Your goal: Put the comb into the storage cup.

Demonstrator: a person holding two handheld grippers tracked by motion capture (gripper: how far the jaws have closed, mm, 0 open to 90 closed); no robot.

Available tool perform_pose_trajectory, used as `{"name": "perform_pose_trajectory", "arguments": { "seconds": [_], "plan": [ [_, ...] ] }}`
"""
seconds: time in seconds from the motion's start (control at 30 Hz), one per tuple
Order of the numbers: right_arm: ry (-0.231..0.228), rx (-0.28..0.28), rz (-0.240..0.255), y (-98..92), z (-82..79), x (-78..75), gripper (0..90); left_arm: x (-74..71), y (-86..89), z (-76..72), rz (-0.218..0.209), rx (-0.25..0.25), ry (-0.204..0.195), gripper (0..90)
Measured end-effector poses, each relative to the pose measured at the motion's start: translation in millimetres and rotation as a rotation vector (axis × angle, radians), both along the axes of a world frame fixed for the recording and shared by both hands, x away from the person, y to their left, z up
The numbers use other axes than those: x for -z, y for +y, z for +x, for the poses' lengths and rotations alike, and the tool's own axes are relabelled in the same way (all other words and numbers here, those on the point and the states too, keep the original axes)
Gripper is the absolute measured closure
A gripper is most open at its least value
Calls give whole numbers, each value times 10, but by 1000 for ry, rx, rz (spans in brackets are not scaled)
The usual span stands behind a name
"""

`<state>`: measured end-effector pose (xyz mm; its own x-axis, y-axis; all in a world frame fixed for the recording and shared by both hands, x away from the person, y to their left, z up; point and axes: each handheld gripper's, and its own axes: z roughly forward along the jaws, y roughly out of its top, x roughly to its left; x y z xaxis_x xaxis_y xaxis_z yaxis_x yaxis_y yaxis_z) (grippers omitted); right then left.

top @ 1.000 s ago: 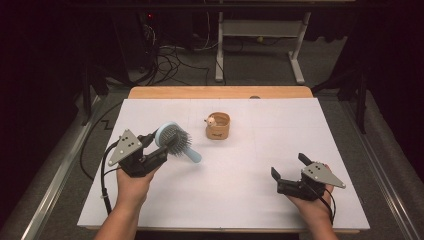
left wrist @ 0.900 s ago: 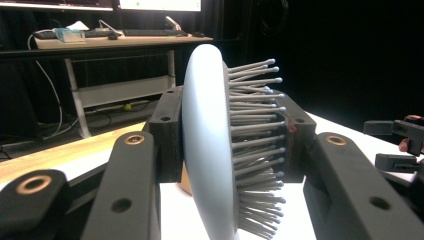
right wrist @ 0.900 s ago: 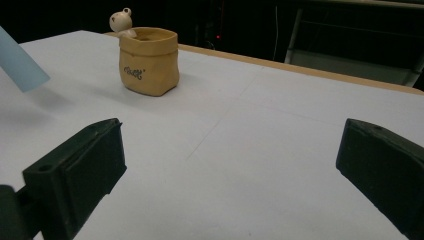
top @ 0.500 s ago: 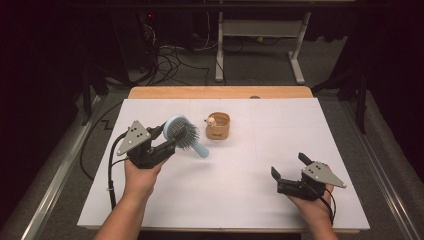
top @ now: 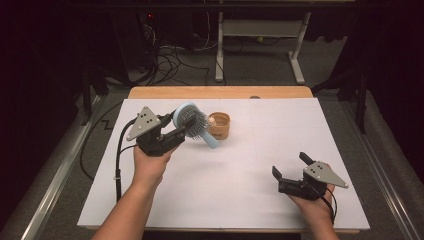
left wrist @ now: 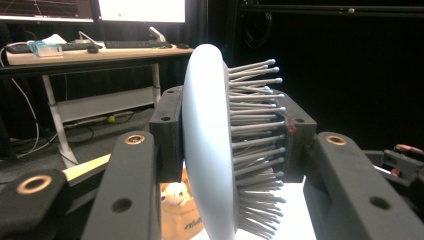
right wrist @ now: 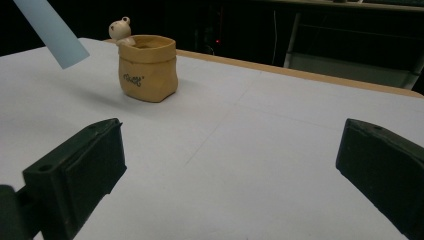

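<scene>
Hairbrush (top: 192, 123) now nearer pot (top: 220, 125), clamped in left hand-held gripper (top: 176, 131); right hand-held gripper (top: 291, 166) wide, empty.

Left hand-held gripper (top: 186, 129) raised, jaws clamped on a hairbrush (top: 195, 125); right hand-held gripper (top: 290, 166) low near the bench (top: 280, 130), jaws spread wide, empty.

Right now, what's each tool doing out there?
Left tool clamped on blue hairbrush, raised beside tan pot. Right tool open, empty, low over table. Nothing between them.

Each black gripper (top: 292, 169) carries a grey three-cornered plate and black cable — forearms bare, no sleeves.
</scene>
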<state>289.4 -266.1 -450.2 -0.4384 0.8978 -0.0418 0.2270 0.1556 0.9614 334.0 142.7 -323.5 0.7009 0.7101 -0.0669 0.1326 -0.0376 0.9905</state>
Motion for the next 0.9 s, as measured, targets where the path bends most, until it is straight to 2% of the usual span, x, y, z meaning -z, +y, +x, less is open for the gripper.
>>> {"name": "perform_pose_trajectory", "arguments": {
  "seconds": [0.27, 0.57, 0.7, 0.9],
  "plan": [
    [0, -3, 4, 0, -2, 0, 0, -98, -83, 108, -10, -2, -9, 567],
    [-1, -6, 10, 3, -2, -1, 0, -188, -171, 263, -9, -6, -4, 567],
    [-2, -2, 18, -10, 0, 1, 0, -213, -197, 338, -20, -5, 11, 566],
    [-9, -1, 31, -30, -7, -15, 0, -247, -225, 412, -19, -15, 6, 566]
  ]
}}
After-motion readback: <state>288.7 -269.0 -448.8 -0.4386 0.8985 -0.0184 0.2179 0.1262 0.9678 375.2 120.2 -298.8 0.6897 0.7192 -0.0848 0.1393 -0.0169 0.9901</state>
